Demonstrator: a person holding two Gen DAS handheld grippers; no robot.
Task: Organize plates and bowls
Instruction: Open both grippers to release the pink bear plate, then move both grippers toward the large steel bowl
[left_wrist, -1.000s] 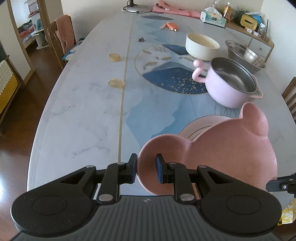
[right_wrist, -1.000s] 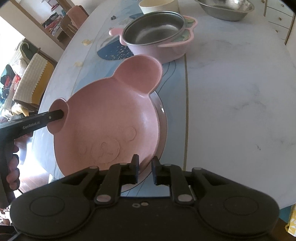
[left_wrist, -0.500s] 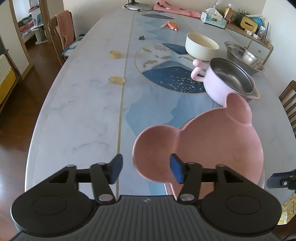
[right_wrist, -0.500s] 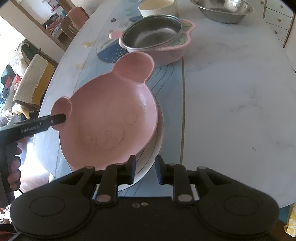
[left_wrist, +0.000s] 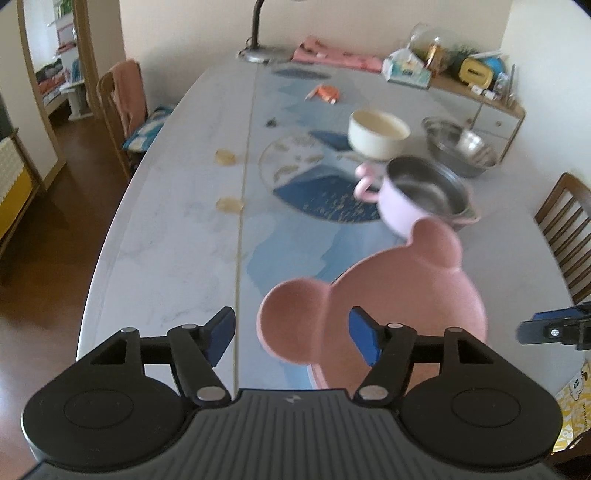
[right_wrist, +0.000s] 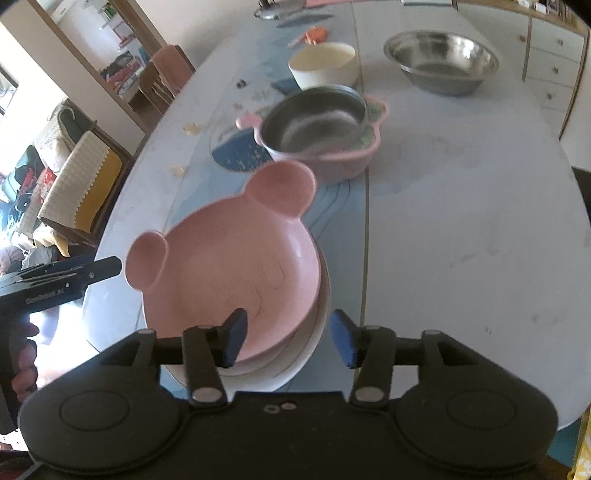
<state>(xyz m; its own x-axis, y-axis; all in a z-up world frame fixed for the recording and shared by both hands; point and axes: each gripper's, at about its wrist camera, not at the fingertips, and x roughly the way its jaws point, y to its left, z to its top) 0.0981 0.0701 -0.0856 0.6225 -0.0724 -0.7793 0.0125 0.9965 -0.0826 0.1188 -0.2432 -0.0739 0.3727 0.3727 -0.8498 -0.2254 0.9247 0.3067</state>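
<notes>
A pink bear-shaped bowl (right_wrist: 229, 269) with two round ears rests on a white plate (right_wrist: 314, 332) near the table's front edge. My left gripper (left_wrist: 291, 334) hangs above the bowl's (left_wrist: 388, 306) near ear, its jaws opening and its pads clear of the rim. My right gripper (right_wrist: 288, 341) hovers over the bowl's opposite rim, jaws also opening, touching nothing. Further back stand a pink pot (right_wrist: 321, 136) with a steel inside, a cream bowl (right_wrist: 325, 66) and a steel bowl (right_wrist: 441, 61).
The long marble table (left_wrist: 166, 236) has a blue patterned strip down its middle. Two small yellow coasters (left_wrist: 229, 203) lie left of the strip. Chairs stand at the left (left_wrist: 125, 96) and right (left_wrist: 565, 225) sides. A lamp base, a pink cloth and clutter sit at the far end.
Both grippers let go of the pink bowl's rim, spread their jaws and rose. The bowl now lies settled on the white plate.
</notes>
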